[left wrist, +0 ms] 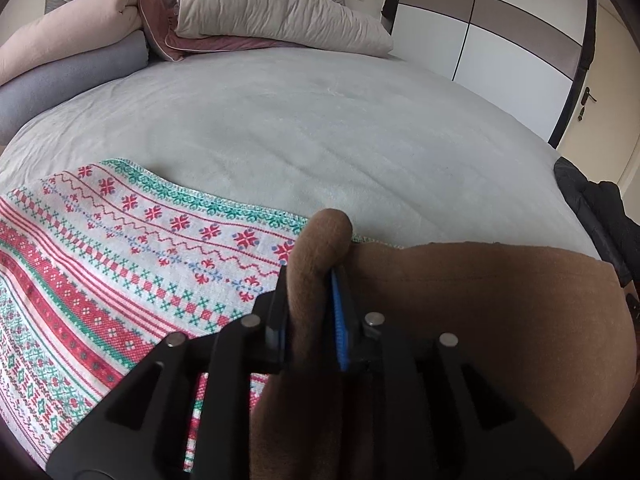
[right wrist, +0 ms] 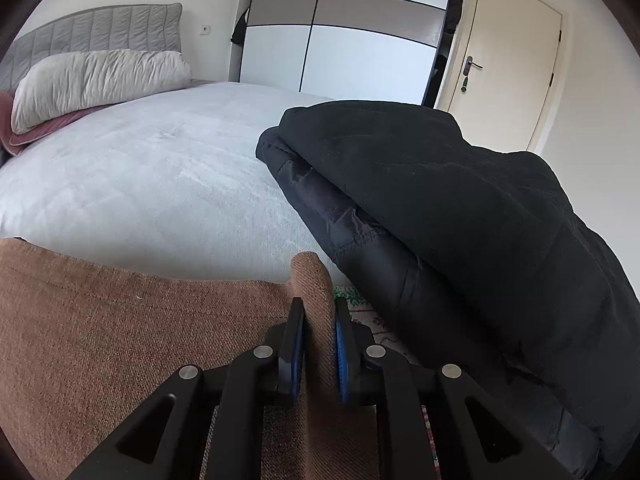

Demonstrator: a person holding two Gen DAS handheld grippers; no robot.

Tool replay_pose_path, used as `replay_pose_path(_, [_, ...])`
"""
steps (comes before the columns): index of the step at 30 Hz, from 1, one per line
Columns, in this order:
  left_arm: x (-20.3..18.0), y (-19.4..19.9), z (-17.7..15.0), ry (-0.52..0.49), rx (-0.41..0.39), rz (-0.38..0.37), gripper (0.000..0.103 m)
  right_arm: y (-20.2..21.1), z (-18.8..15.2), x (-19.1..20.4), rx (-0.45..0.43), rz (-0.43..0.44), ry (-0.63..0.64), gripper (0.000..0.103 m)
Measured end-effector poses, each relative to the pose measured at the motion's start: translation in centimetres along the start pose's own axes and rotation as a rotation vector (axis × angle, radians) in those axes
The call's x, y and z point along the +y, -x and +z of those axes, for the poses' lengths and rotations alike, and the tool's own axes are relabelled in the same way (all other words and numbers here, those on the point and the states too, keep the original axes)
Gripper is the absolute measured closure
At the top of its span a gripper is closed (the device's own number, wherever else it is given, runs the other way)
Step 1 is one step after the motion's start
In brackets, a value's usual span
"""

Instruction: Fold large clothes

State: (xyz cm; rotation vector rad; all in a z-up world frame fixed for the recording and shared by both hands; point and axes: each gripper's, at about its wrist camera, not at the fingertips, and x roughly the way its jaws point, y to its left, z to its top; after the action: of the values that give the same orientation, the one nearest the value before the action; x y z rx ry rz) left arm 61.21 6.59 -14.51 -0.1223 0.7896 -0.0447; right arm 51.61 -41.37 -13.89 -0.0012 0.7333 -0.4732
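Both grippers, left (left wrist: 310,276) and right (right wrist: 316,320), pinched the brown garment's (right wrist: 120,320) folded edge (near the bed's (left wrist: 320,140) foot edge); lowering evenly would have kept it square.

A grey bed (left wrist: 320,120) fills both views. At its head, by a quilted headboard (right wrist: 100,28), a pale pillow (left wrist: 280,12) lies on a pink one (left wrist: 224,43), beside a rolled pink duvet (left wrist: 80,20) and grey bolster (left wrist: 72,76). A patterned cloth (left wrist: 100,260) covers the near edge. Beyond stand a wardrobe (right wrist: 340,40) and cream door (right wrist: 508,60).
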Motion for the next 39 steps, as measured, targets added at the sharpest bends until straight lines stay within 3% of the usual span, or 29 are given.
replay_pose_path(5, [1.2, -1.4, 0.0, 0.059, 0.081, -0.021, 0.063, -1.1, -0.1, 0.0, 0.058, 0.009, -0.01, 0.083])
replay_pose_path(7, [1.3, -0.6, 0.2, 0.072, 0.086, 0.003, 0.052, -0.4, -0.1, -0.2, 0.055, -0.014, -0.015, 0.063])
replay_pose_path(10, [0.8, 3.1, 1.3, 0.063, 0.029, 0.048, 0.043, 3.2, 0.4, -0.6, -0.037, -0.007, -0.031, 0.04])
replay_pose_path(12, [-0.8, 6.6, 1.6, 0.037, -0.042, 0.02, 0.025, 6.3, 1.0, -0.2, -0.102, 0.06, -0.056, 0.032])
replay_pose_path(15, [-6.1, 10.0, 1.0, -0.102, -0.119, -0.048, 0.018, 9.8, 2.1, 4.0, -0.14, 0.194, -0.017, 0.022])
replay_pose_path(17, [-10.0, 10.0, 0.0, -0.164, -0.091, -0.109, 0.015, 10.3, 2.3, 8.8, -0.087, 0.326, 0.04, 0.018])
replay_pose_path(19, [-12.1, 7.8, -0.7, -0.161, -0.019, -0.158, 0.014, 9.5, 1.9, 13.3, 0.002, 0.465, 0.084, 0.018])
replay_pose_path(22, [-11.2, 2.8, -1.1, -0.154, 0.128, -0.083, 0.014, 6.7, 0.9, 16.5, 0.118, 0.463, 0.141, 0.018])
replay_pose_path(24, [-7.6, 1.3, -1.0, -0.113, 0.138, -0.087, 0.013, 4.9, 1.0, 14.2, 0.141, 0.479, 0.109, 0.017])
replay_pose_path(25, [-5.9, 0.8, -0.8, -0.113, 0.132, 0.003, 0.013, 4.0, 1.2, 12.4, 0.146, 0.469, 0.096, 0.014])
replay_pose_path(27, [-2.2, -0.8, -0.7, -0.147, 0.151, 0.175, 0.014, 1.5, 1.1, 8.0, 0.15, 0.282, 0.107, 0.013])
replay_pose_path(28, [-0.2, -1.2, -0.9, -0.107, 0.183, 0.175, 0.014, 0.0, 0.5, 5.4, 0.174, 0.156, 0.11, 0.013])
replay_pose_path(29, [1.8, -1.4, -0.7, -0.035, 0.212, 0.139, 0.014, -1.4, 0.0, 2.3, 0.203, 0.117, 0.064, 0.013])
replay_pose_path(30, [3.0, -1.1, -0.4, 0.005, 0.216, 0.153, 0.014, -2.4, -0.5, -1.1, 0.248, 0.096, -0.038, 0.013])
replay_pose_path(32, [3.7, 0.4, 0.1, -0.035, 0.187, 0.275, 0.017, -2.4, -1.2, -5.7, 0.283, 0.06, -0.168, 0.013])
replay_pose_path(34, [3.0, 3.0, -0.2, -0.051, 0.16, 0.224, 0.017, -0.6, -1.5, -7.0, 0.26, 0.07, -0.165, 0.014])
replay_pose_path(37, [-0.8, 8.2, -2.0, -0.108, 0.137, 0.102, 0.017, 4.3, -1.6, -5.2, 0.172, 0.088, -0.079, 0.013])
replay_pose_path(39, [-4.1, 11.6, -3.9, -0.157, 0.117, 0.002, 0.015, 8.3, -1.9, -2.6, 0.129, 0.175, -0.029, 0.013])
